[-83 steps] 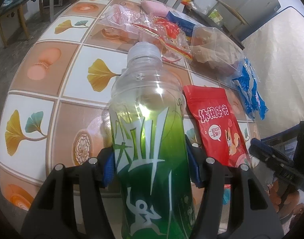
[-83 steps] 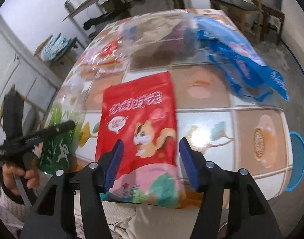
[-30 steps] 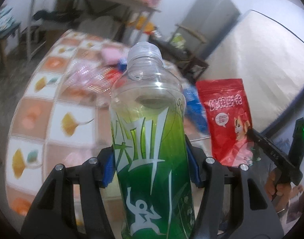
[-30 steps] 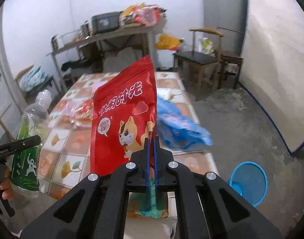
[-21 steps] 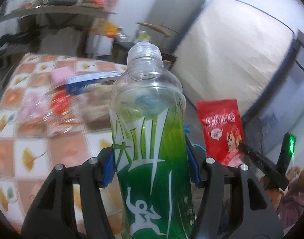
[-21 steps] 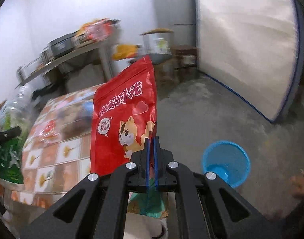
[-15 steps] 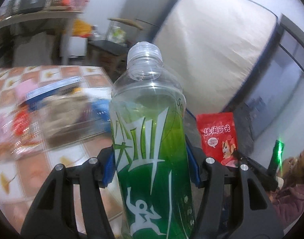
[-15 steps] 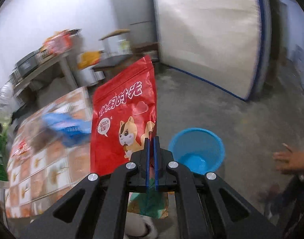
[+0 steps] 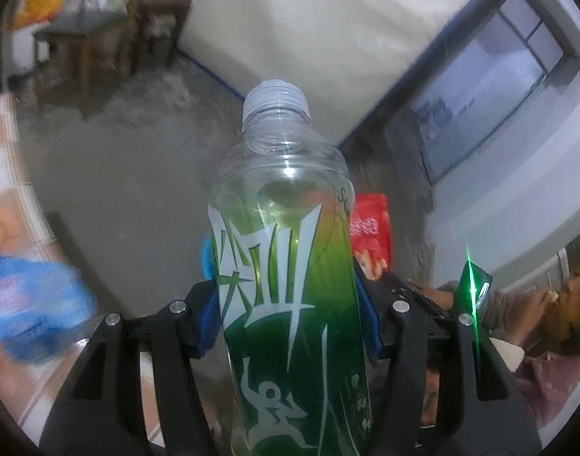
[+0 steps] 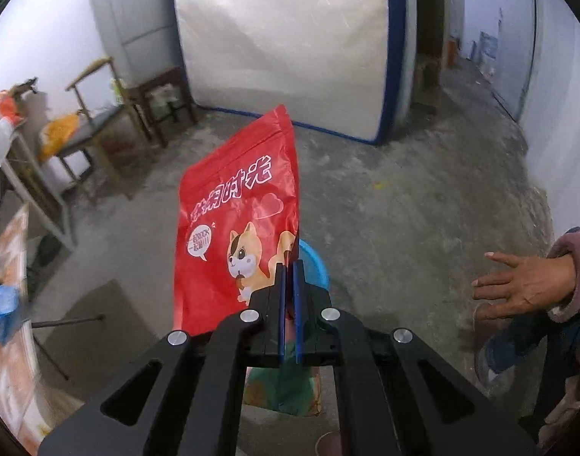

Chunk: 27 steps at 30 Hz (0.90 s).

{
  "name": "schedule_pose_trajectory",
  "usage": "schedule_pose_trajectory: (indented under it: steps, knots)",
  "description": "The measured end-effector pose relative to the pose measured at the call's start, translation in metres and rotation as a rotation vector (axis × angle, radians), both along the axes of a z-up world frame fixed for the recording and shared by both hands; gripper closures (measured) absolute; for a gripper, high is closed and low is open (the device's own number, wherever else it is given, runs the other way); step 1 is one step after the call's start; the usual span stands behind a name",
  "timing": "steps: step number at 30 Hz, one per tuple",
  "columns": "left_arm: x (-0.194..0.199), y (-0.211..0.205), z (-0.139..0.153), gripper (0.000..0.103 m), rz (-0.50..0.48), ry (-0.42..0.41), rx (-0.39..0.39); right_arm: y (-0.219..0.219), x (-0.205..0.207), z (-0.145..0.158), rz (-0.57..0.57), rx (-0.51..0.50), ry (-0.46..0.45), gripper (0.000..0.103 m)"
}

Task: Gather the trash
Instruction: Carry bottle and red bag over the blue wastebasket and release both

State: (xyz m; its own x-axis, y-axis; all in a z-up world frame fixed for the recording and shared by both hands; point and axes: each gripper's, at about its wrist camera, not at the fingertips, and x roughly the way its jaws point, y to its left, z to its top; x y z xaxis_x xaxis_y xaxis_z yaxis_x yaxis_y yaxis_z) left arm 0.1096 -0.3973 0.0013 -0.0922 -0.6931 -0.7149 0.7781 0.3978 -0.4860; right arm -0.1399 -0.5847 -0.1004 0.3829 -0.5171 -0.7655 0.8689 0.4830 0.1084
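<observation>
Trash in both hands, I stand over the concrete floor beside the blue bin [image 10: 315,262], the landmark for everything here. My left tongs [image 9: 290,317] are clamped around the waist of a clear plastic bottle [image 9: 286,266], capped and upright, with a little pale liquid showing inside; my right tongs [image 10: 288,296] are pinched nearly flat on the lower edge of a red snack pouch [image 10: 238,235], which stands up directly in front of the bin and hides most of it. In the left wrist view only a sliver of the bin's rim shows, just left of the bottle, with the pouch on the bottle's other side. I judge the job to be partway done: two pieces are lifted and carried to the bin, neither is dropped yet, and a blue wrapper [image 10: 1,304] lies on the tiled desk [image 10: 8,361], well to the left of the bin, so more collecting is left. The bottle's green label carries large white stylised characters and a small running figure; I cannot read a brand from it. The pouch bears pink-white Chinese lettering, a heart, a speech bubble with tiny text too small to read, and a cartoon squirrel. To the right of the bin, another person's open hand [image 10: 525,288] reaches in.
</observation>
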Motion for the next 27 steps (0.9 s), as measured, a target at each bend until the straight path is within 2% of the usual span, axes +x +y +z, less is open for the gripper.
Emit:
schedule_pose_trajectory:
  steps: [3,6,8,10,11,12,13,14,16,18,23,27]
  knots:
    - [-0.003,-0.060,-0.047,0.047,-0.041,0.063,0.117,-0.022,0.015,-0.032,-0.013,0.057,0.034,0.099]
    - [0.000,-0.107,-0.089,0.047,-0.042,0.115,0.231,-0.040,0.026,-0.064,-0.028,0.116,0.061,0.099]
    - [0.004,-0.140,-0.125,0.047,-0.046,0.111,0.323,-0.053,0.036,-0.083,-0.039,0.154,0.076,0.099]
    - [0.007,-0.166,-0.152,0.046,-0.036,0.114,0.379,-0.067,0.046,-0.106,-0.050,0.191,0.087,0.099]
    - [0.008,-0.175,-0.162,0.045,-0.026,0.119,0.394,-0.071,0.049,-0.112,-0.055,0.198,0.092,0.098]
    - [0.012,-0.186,-0.175,0.037,-0.008,0.125,0.410,-0.078,0.054,-0.123,-0.055,0.218,0.095,0.097]
    - [0.010,-0.190,-0.179,0.028,0.003,0.119,0.417,-0.084,0.058,-0.132,-0.051,0.241,0.080,0.095]
    - [0.010,-0.195,-0.184,0.026,0.016,0.106,0.422,-0.088,0.060,-0.141,-0.053,0.258,0.064,0.093]
    - [0.015,-0.199,-0.188,0.026,0.038,0.099,0.421,-0.097,0.069,-0.165,-0.060,0.294,0.093,0.082]
    - [0.018,-0.191,-0.187,0.026,0.028,0.109,0.414,-0.099,0.070,-0.185,-0.065,0.331,0.109,0.081]
    - [0.014,-0.170,-0.165,0.026,0.004,0.015,0.394,-0.091,0.066,-0.203,-0.076,0.352,0.120,0.081]
    - [0.013,-0.157,-0.147,0.026,0.019,-0.003,0.370,-0.083,0.058,-0.203,-0.077,0.347,0.115,0.081]
